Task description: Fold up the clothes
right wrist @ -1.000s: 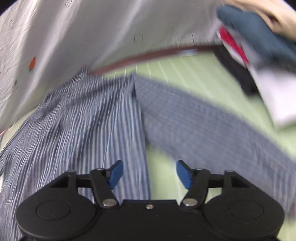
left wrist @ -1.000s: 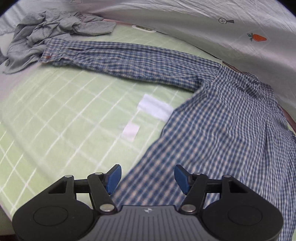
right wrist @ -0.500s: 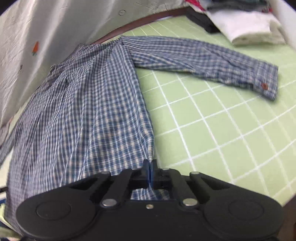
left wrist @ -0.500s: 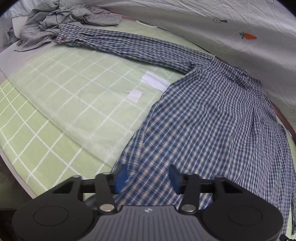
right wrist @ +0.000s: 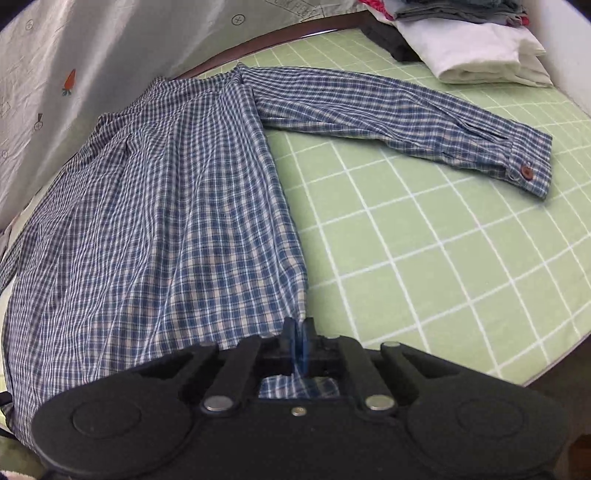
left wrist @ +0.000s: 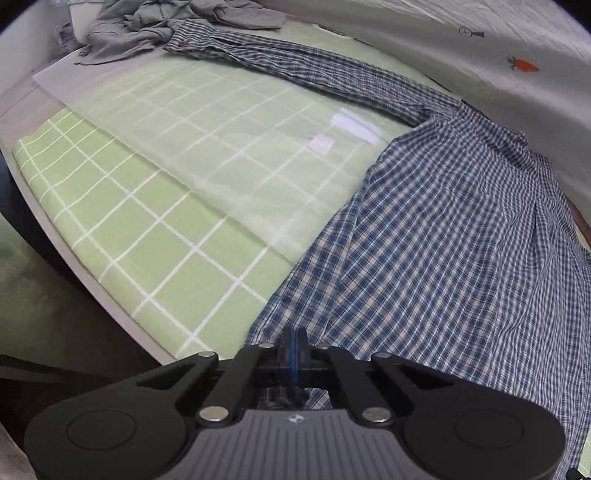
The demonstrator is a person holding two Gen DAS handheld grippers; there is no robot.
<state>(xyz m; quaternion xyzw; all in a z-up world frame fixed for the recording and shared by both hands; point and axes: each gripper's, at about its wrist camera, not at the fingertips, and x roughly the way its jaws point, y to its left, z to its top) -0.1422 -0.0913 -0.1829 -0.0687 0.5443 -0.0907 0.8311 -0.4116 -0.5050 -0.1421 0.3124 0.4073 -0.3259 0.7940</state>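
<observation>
A blue and white plaid shirt [left wrist: 443, 236] lies back-up on a green checked sheet [left wrist: 155, 229], both sleeves spread outward. My left gripper [left wrist: 293, 345] is shut on the shirt's hem at its left bottom corner, near the front edge of the bed. In the right wrist view the same shirt [right wrist: 155, 206] stretches away from me, its right sleeve [right wrist: 406, 118] ending in a buttoned cuff. My right gripper [right wrist: 298, 341] is shut on the hem at the right bottom corner.
A crumpled grey garment [left wrist: 147, 26] lies at the far left, by the left sleeve's cuff. Folded clothes [right wrist: 469, 48] are stacked at the far right. A pale printed cloth [left wrist: 480, 44] hangs along the back. The bed's front edge [left wrist: 122, 321] drops off close to me.
Both grippers drew back to the shirt's bottom hem and shut on it, the right one first, then the left. One second ago both stood open over the shirt.
</observation>
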